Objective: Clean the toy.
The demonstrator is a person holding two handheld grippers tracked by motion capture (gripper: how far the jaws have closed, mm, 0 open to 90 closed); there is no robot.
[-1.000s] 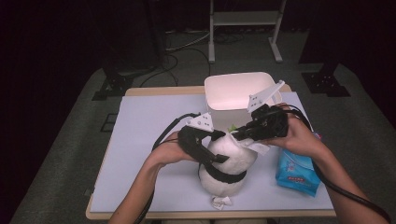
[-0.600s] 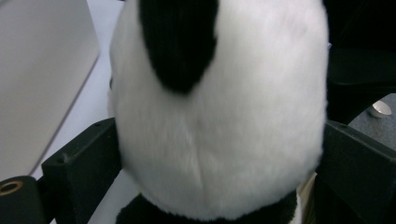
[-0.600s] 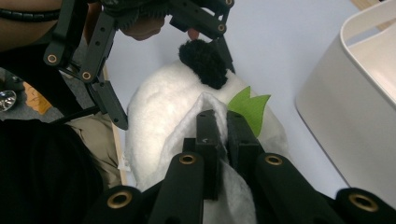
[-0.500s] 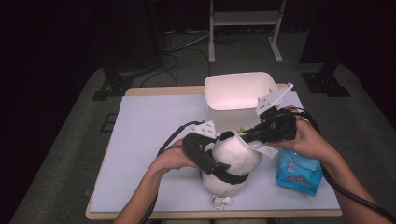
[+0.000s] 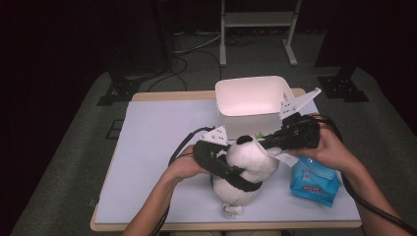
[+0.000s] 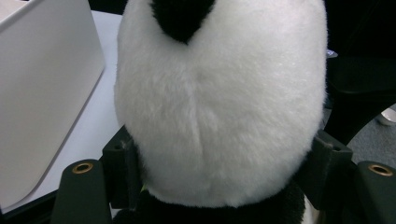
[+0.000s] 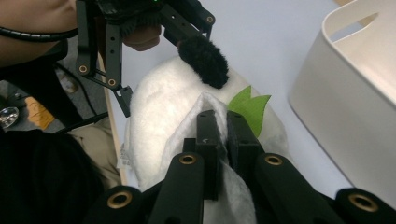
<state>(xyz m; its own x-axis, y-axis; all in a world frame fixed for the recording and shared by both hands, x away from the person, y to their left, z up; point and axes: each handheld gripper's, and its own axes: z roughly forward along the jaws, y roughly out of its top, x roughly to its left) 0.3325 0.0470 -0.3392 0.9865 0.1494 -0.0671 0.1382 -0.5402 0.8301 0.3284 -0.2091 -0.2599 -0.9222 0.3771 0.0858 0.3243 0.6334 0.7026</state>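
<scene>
A black-and-white panda plush [image 5: 251,164] stands upright near the table's front edge. My left gripper [image 5: 240,178] is shut on it, with its pads [image 6: 122,156] pressing both sides of the white head [image 6: 219,107] just above the black neck. My right gripper [image 5: 269,142] comes in from the right, shut on a white wipe [image 7: 198,123] that lies against the panda's head [image 7: 159,107] beside its black ear [image 7: 205,58]. A green felt leaf [image 7: 247,105] pokes out by the head.
A white plastic bin [image 5: 251,96] stands just behind the panda, close to the right gripper. A blue pack of wipes [image 5: 312,179] lies to the panda's right under the right hand. The white mat's left half [image 5: 147,142] is bare.
The panda and my left gripper have shifted slightly right. My right gripper, with the wipe, has slid a little right and down along the head.
</scene>
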